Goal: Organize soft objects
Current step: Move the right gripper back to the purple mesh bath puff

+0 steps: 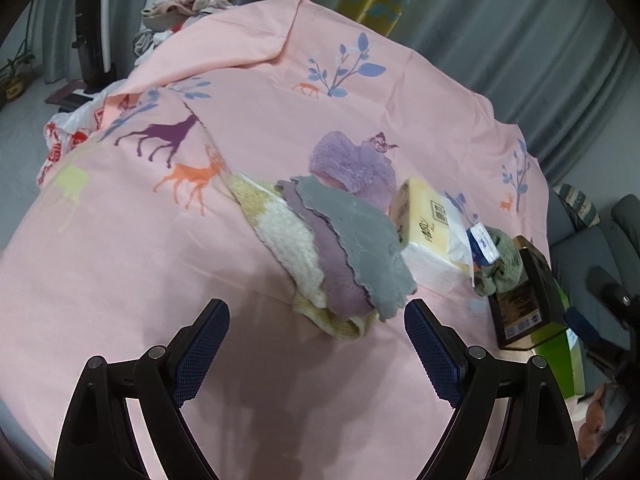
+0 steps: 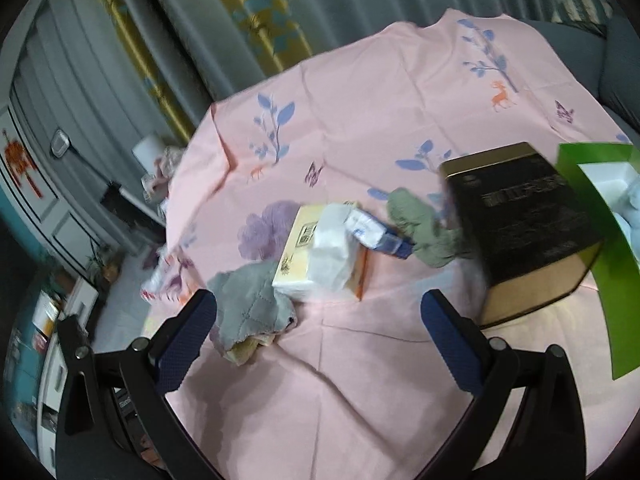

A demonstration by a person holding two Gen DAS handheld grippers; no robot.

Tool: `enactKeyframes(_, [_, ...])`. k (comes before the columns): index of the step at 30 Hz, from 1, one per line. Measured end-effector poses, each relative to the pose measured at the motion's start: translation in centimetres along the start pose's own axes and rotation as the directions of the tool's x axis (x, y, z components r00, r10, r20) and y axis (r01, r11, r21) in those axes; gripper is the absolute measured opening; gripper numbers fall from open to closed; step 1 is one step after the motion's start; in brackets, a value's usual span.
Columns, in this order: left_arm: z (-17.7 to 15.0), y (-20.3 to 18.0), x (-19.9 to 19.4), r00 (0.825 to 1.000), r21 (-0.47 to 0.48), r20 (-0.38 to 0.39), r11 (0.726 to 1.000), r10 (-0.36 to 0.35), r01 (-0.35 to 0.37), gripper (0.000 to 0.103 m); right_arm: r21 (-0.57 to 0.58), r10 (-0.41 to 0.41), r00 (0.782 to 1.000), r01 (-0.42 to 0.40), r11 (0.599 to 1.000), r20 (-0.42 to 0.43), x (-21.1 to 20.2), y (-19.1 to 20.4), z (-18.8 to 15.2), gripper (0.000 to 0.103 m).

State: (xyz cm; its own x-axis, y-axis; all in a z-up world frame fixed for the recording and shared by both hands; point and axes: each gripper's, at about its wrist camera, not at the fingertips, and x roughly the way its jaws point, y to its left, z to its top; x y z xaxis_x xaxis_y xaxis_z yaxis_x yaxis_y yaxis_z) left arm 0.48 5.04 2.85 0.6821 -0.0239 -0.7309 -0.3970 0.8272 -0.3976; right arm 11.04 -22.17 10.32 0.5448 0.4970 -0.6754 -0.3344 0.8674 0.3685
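A stack of three cloths lies on the pink sheet (image 1: 120,280): a grey cloth (image 1: 356,240) on top, a purple cloth (image 1: 340,284) under it, a cream and yellow towel (image 1: 288,240) at the bottom. The grey cloth also shows in the right wrist view (image 2: 248,300). A green sock-like cloth (image 1: 500,268) (image 2: 420,224) lies by a dark box. My left gripper (image 1: 316,344) is open and empty, just in front of the stack. My right gripper (image 2: 320,332) is open and empty, above bare sheet near the stack.
A yellow tissue pack (image 1: 424,220) (image 2: 316,252) and a small blue-white packet (image 1: 484,244) (image 2: 372,232) lie beside the cloths. A dark box (image 1: 524,300) (image 2: 520,224) and a green box (image 2: 600,256) stand at the right. Clothes (image 1: 188,4) are heaped at the far end.
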Motion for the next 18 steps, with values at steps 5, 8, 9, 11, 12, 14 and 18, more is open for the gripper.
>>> enactKeyframes(5, [0.6, 0.8, 0.0, 0.996, 0.003, 0.029, 0.996, 0.085, -0.086, 0.089, -0.072, 0.004, 0.996, -0.011, 0.997, -0.086, 4.9, 4.8, 2.1, 0.101])
enactKeyframes(8, [0.8, 1.7, 0.3, 0.995, -0.033, 0.018, 0.995, 0.096, -0.096, 0.089, -0.071, 0.07, 0.985, -0.082, 0.994, -0.157, 8.4, 6.9, 3.7, 0.101])
enactKeyframes(9, [0.8, 1.9, 0.3, 0.994, -0.042, 0.017, 0.994, 0.105, -0.105, 0.089, -0.041, 0.101, 0.977, -0.11, 0.993, -0.19, 10.1, 7.4, 4.4, 0.101])
enactKeyframes(11, [0.8, 2.3, 0.7, 0.995, -0.06, -0.002, 0.993, 0.104, -0.104, 0.089, -0.005, 0.097, 0.969, -0.1, 0.995, -0.227, 12.8, 8.2, 5.3, 0.099])
enactKeyframes(12, [0.8, 2.4, 1.0, 0.995, -0.057, -0.015, 0.993, 0.099, -0.1, 0.089, -0.003, 0.082, 0.969, -0.085, 0.996, -0.234, 14.4, 8.7, 5.8, 0.098])
enactKeyframes(14, [0.8, 2.5, 1.4, 0.993, -0.042, -0.036, 0.993, 0.109, -0.11, 0.089, -0.018, 0.044, 0.963, -0.051, 0.999, -0.268, 16.5, 9.7, 6.1, 0.094])
enactKeyframes(18, [0.9, 2.7, 1.4, 0.992, -0.045, -0.038, 0.992, 0.117, -0.119, 0.089, -0.084, -0.057, 0.958, 0.034, 0.996, -0.28, 20.1, 11.2, 6.5, 0.092])
